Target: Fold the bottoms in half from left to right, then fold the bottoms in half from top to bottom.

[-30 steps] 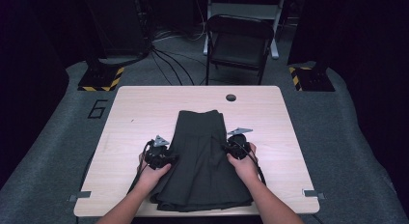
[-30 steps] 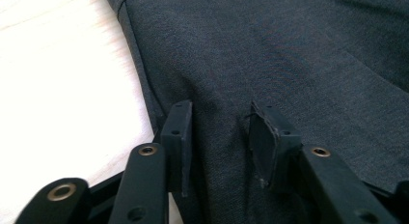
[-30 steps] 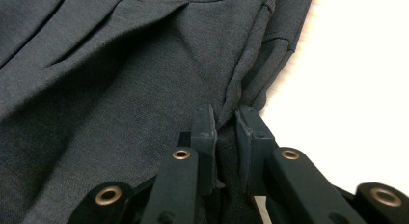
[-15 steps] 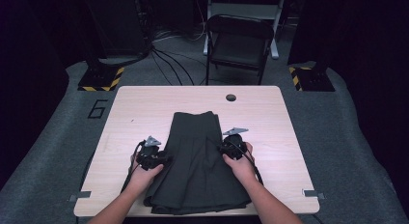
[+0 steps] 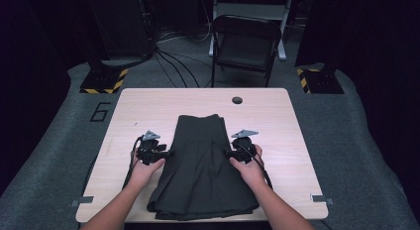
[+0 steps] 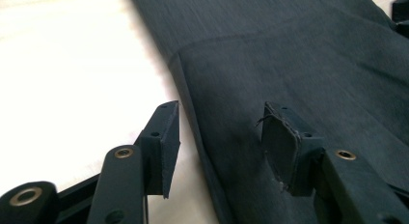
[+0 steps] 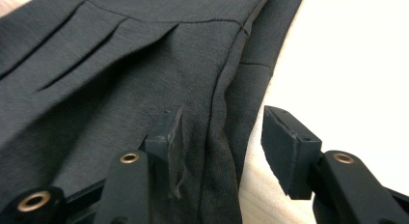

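Two claws, one garment: a dark skirt (image 5: 203, 168) lies flat near the middle of the table (image 5: 148, 106), narrow waist end toward the far edge, wider hem toward the person and reaching the near edge. Left claw (image 5: 166, 153) sits at the skirt's left side edge, right claw (image 5: 229, 152) at its right side edge, roughly level with each other. In the left gripper view the jaws stand spread, straddling the skirt's edge (image 6: 193, 132): one jaw over bare table, the other over cloth, nothing pinched. In the right gripper view the jaws are likewise spread, the side seam (image 7: 219, 151) running up between them, one jaw on the cloth, the other over the table; no grip closed. Handling, as a judgement: light, soft, limp cloth; will sag and fold wherever unsupported, will not crack or roll. Weave looks matte and fine, probably not slippery, but thin layers could slide over one another, so a pinch may catch only the top layer. Best hold likely on the side seams, where cloth is doubled and firmer, both sides level so it lifts evenly. Looks: charcoal to near black, plain, with stitched pleats (image 7: 72, 45) fanning from a seamed yoke; the edges lie in neat overlapping layers.
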